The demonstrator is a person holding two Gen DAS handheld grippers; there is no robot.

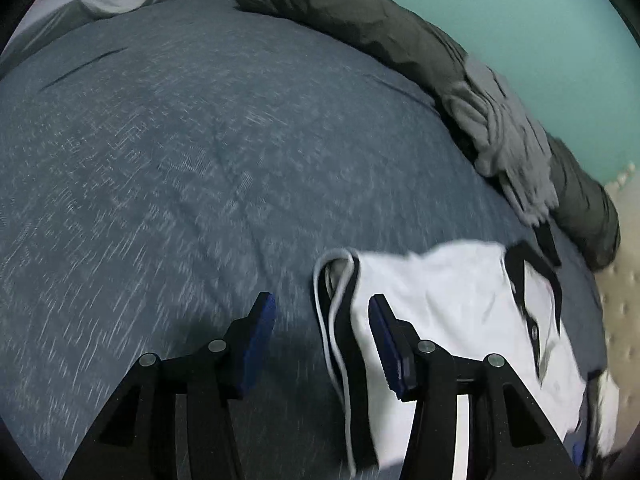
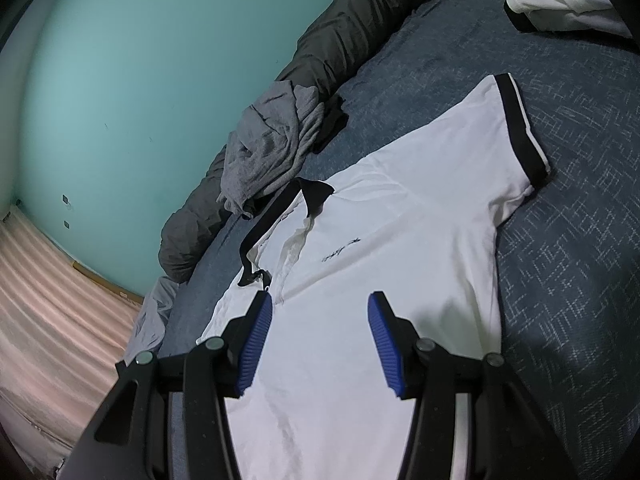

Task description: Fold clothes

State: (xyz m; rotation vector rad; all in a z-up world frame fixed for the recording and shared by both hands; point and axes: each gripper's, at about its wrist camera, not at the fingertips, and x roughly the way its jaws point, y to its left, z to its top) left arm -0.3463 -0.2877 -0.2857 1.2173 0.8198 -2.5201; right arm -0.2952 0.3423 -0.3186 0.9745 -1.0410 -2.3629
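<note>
Both tongs stand parted and empty. From my left tongs [image 1: 322, 334] the white short-sleeved polo shirt with black collar and cuffs [image 1: 448, 312] lies at three o'clock, its black-banded sleeve [image 1: 340, 320] just beside the right-hand pad. My right tongs [image 2: 320, 340] hover over its chest, long axis toward ten o'clock on the blue bed [image 2: 580, 280]; the left is nearer that sleeve, I judge.

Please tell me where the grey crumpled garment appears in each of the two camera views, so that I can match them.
Left wrist view: the grey garment is at the upper right, lying on the dark rolled blanket.
Right wrist view: the grey garment is left of centre, just above the collar of the white shirt.
Shared landmark: the dark rolled blanket along the teal wall.
</note>
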